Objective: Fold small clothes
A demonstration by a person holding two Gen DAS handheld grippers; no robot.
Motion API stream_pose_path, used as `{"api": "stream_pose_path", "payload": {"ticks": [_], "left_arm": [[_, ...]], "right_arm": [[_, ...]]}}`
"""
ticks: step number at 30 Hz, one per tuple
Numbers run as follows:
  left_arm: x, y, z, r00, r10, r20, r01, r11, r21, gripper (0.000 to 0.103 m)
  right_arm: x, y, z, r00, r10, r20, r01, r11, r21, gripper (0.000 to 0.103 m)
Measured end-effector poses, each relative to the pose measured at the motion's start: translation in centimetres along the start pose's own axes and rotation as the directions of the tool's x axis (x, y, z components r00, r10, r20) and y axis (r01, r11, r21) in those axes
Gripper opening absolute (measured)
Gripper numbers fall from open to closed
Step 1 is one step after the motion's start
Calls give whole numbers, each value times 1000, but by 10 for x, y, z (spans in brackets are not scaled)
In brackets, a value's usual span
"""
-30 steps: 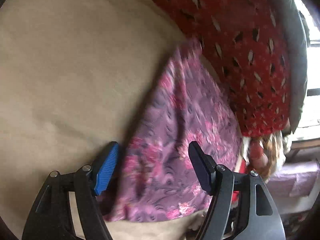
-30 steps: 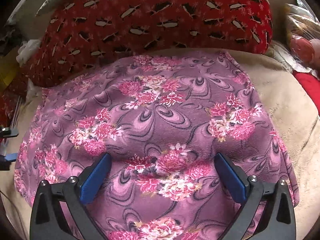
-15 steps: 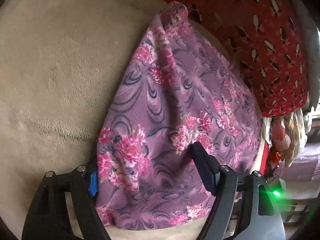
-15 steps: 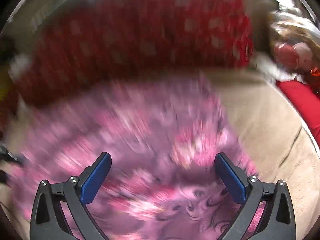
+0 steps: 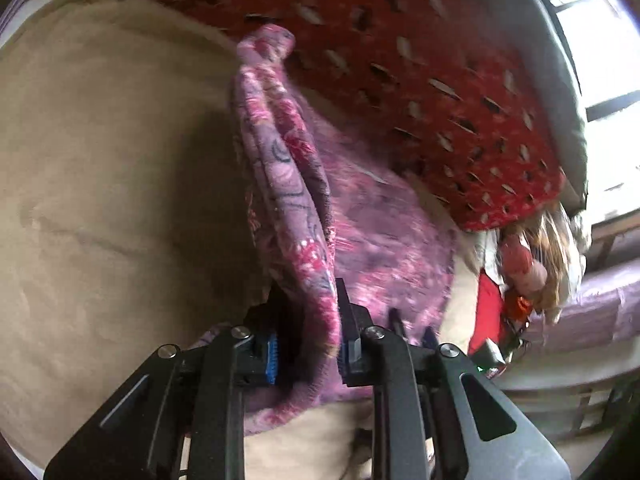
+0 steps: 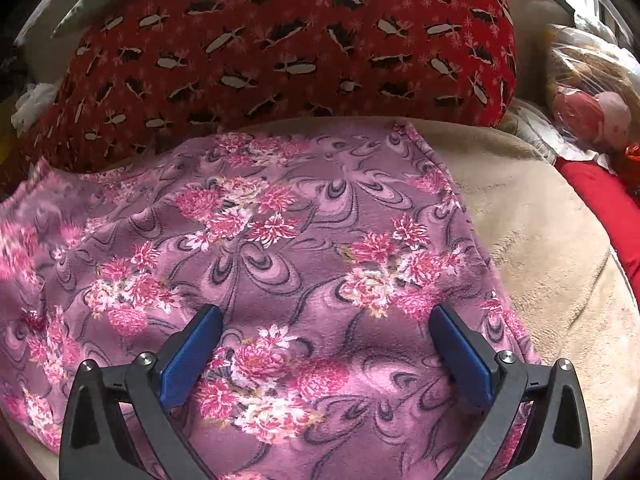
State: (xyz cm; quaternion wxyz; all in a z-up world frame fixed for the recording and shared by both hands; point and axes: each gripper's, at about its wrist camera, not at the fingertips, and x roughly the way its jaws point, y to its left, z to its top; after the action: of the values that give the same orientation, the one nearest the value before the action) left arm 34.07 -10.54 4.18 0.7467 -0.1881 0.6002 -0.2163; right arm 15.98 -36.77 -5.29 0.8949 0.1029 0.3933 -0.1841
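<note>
A purple cloth with pink flowers (image 6: 280, 248) lies spread on a beige plush surface (image 6: 540, 240). In the left wrist view its near edge (image 5: 288, 200) stands up as a bunched ridge running away from me. My left gripper (image 5: 308, 292) has that ridge between its jaws, which are closing, and the pads press on the fabric. My right gripper (image 6: 324, 314) hovers over the near middle of the cloth, its blue pads (image 6: 188, 356) wide apart and holding nothing. The cloth's left side looks blurred in the right wrist view.
A red pillow with black and white marks (image 6: 280, 40) lies along the far edge of the cloth, also in the left wrist view as the red pillow (image 5: 420, 60). A doll in plastic wrap (image 6: 592, 92) and a red item (image 6: 608, 200) sit at the right. Bare beige surface (image 5: 100, 160) spreads left.
My left gripper went from wide apart over the flat cloth to closed on its edge and rose, pulling the edge into a standing fold. The right gripper stayed in place and open.
</note>
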Motion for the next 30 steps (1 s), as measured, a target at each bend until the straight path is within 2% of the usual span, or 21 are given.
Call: {"api": "stream_pose_path", "payload": {"ticks": [7,11,17,21,24,28,30], "left_arm": [[11,-50,-13,999,-35,-8,35,999,36,18],[18,-72,-18,998,-58,-14,58,997,42,17],[40,-111,-28,993,-110,-50,113,991,68,16],[74,-140,-39,991,-92,-94,103,986,127,16],[109,-142,-45,984,-89,-156,105,990,94,16],[145,-147,-55,971,-86,-224,106,991,78,15],[149,-147,-58,971,-82,-225,104,991,88,15]], "right_arm": [[-7,-15,7,997,82,14,-82,995,53,103],[-16,-30,15,996,88,27,-90,991,95,103],[-35,-72,33,999,29,37,-35,980,197,103],[-28,-107,32,999,40,2,-39,956,292,103],[-13,-127,24,994,98,-39,-76,923,377,103],[-12,-126,23,995,94,-27,-77,926,369,103],[-12,-129,22,995,94,-17,-81,922,379,103]]}}
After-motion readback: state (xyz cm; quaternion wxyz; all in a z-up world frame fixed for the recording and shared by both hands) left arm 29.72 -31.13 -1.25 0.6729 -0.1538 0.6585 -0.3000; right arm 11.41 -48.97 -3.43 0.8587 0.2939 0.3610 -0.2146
